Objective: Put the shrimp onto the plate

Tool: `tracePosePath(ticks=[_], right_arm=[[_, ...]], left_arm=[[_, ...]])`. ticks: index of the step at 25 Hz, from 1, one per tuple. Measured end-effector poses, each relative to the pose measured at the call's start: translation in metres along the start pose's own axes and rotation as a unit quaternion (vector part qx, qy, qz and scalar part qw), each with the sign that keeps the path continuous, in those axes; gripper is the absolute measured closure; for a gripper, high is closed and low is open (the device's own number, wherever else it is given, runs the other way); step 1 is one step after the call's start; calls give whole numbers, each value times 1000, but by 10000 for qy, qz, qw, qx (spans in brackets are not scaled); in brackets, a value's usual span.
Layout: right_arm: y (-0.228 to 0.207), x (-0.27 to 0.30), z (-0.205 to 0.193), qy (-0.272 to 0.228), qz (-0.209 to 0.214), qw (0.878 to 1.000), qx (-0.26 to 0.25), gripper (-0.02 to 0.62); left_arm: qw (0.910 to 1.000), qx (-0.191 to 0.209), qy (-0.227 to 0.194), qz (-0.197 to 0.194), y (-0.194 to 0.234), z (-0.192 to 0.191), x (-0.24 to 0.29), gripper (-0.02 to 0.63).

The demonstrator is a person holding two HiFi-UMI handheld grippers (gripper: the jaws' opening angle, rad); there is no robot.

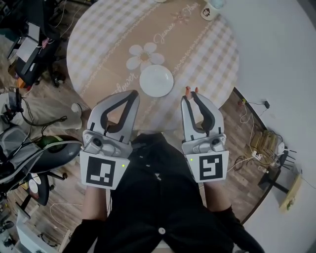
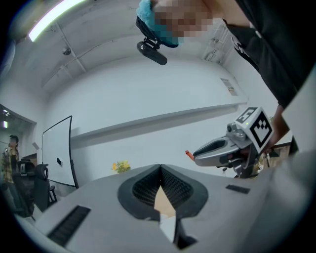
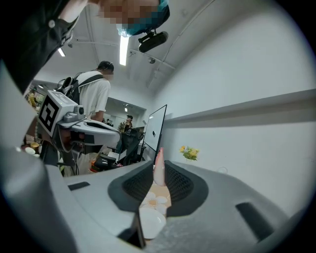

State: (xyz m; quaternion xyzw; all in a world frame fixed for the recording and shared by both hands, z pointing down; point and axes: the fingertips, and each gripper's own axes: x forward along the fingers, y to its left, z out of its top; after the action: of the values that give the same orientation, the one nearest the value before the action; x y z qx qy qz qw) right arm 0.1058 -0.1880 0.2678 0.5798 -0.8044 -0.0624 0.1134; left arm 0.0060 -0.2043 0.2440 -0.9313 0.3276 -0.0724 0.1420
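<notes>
A white plate (image 1: 156, 80) lies on the round checked tablecloth (image 1: 103, 44), near its front edge. My right gripper (image 1: 190, 95) is to the right of the plate, above the table's rim, shut on a pink-orange shrimp (image 1: 190, 90) that sticks out past the tips. In the right gripper view the shrimp (image 3: 159, 168) stands pinched between the jaws, and the plate (image 3: 152, 221) shows below through the gap. My left gripper (image 1: 130, 94) hovers at the plate's left front, shut and holding nothing. From the left gripper view, the right gripper (image 2: 222, 148) carries the shrimp (image 2: 188, 154) at its tip.
A mug (image 1: 211, 10) stands at the table's far edge. A daisy print (image 1: 144, 54) lies behind the plate. Chairs, bags and cables (image 1: 29, 143) crowd the floor at the left. A power strip (image 1: 269, 141) lies on the floor at the right. A person (image 3: 94, 94) stands in the background.
</notes>
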Motion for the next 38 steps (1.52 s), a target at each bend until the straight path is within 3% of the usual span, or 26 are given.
tracePosePath(ticks=[24, 38], right_arm=[[-1, 26, -13, 11, 696, 9976, -29, 535], [11, 42, -50, 407, 1117, 9928, -144, 535]], left_arm=[[9977, -56, 310, 598, 8, -11, 2, 603], [9947, -111, 430, 930, 14, -16, -5, 603]])
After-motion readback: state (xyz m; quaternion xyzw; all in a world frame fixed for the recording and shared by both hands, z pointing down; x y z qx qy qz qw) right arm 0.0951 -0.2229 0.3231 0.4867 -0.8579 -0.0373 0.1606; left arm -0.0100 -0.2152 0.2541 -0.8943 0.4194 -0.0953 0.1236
